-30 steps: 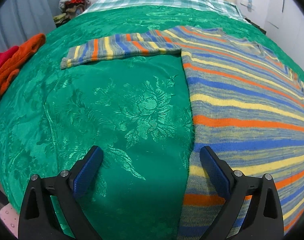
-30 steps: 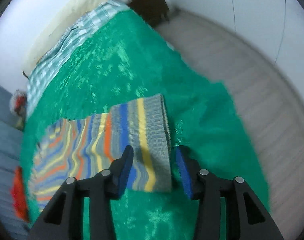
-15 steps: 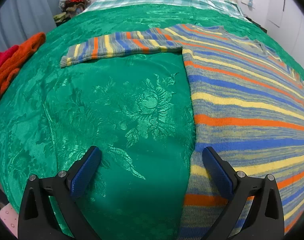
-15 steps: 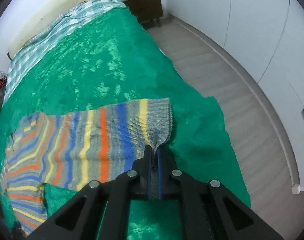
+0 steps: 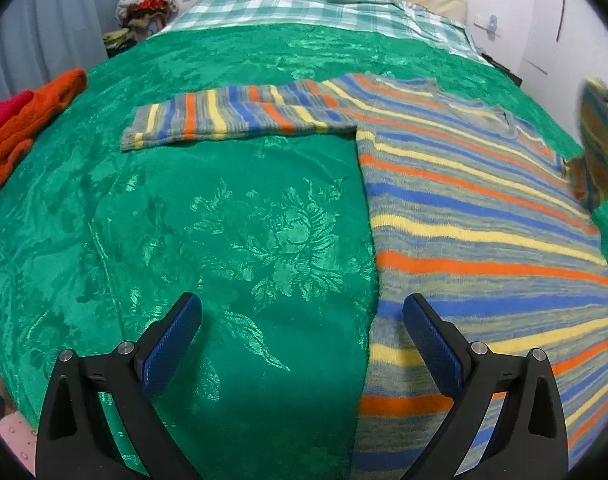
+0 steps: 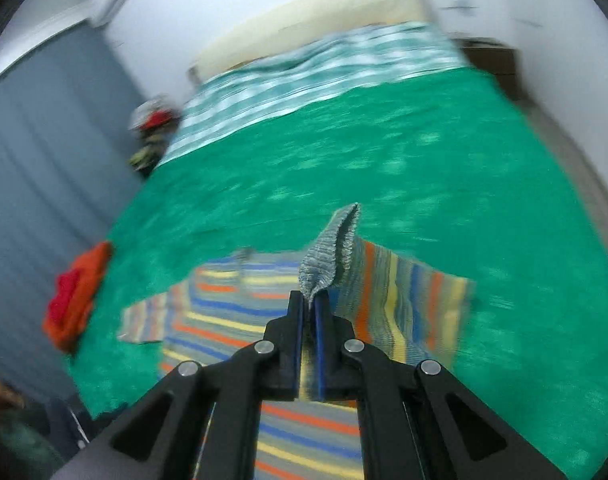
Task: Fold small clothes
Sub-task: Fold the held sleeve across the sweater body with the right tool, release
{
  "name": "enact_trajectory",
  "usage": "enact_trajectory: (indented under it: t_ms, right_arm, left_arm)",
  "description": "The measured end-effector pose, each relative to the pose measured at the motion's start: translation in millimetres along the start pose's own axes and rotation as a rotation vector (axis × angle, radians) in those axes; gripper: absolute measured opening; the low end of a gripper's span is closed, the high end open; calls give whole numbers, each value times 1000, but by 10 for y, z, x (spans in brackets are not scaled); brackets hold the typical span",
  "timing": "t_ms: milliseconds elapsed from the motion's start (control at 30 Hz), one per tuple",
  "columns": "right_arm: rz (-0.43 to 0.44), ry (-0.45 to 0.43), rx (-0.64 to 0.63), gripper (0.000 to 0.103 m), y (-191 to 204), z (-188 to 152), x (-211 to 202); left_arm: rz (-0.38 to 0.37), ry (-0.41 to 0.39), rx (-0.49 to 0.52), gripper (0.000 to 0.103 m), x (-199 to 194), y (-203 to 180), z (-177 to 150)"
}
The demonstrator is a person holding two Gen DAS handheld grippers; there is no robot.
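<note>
My right gripper is clamped on the grey ribbed cuff of the striped sweater, jaws nearly touching, sleeve raised off the bed; right view is motion-blurred. My left gripper is spread wide, holding nothing, over the green bedspread at the sweater's side edge. Sweater body lies flat, other sleeve stretched out sideways. Orange-red clothes pile sits at the bedspread's far left edge, well apart. Checked blanket near the headboard.
</note>
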State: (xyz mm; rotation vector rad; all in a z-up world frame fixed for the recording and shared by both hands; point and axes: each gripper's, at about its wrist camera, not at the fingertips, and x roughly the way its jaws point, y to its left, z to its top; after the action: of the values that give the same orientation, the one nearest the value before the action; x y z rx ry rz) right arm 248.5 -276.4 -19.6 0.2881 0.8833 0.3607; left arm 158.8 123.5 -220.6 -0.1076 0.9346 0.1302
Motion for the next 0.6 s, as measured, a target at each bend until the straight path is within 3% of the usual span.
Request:
enact_trajectory:
  t_ms: [33,67,100,133,200,333,467,500,533,600]
  right_arm:
    - [21,20,-17,20,111,-3,212]
    - [66,66,-11,58,193,-17,486]
    - [105,120,24,75,208,-54,716]
    - [137,144,53,79,200,-112,816]
    - [182,173,90,78,172,-179,1002]
    - [135,164,113,78,-57,-279,991]
    - [43,242,253,77,-608,-538,1070]
    - [-44,295,289,75,-769,-660,1124]
    - [-77,308,300,62,-835,-705,1162]
    - [-80,285,319,59,-944,-798,1053]
  left_arm:
    - [-2,6,0,101,13,6,-1]
    - [-4,14,1,101,28,10,-3]
    - [-6,18,1,101,35,7,-8]
    - [-7,23,-1,101,44,6,-10]
    - [-7,29,-5,101,55,12,-10]
    - [-12,32,-9,101,68,6,-14]
    - [5,46,13,101,129,-31,-28]
    - [10,46,21,101,134,-43,-35]
    - [19,46,32,102,141,-61,-46]
    - [26,42,39,102,139,-70,-57]
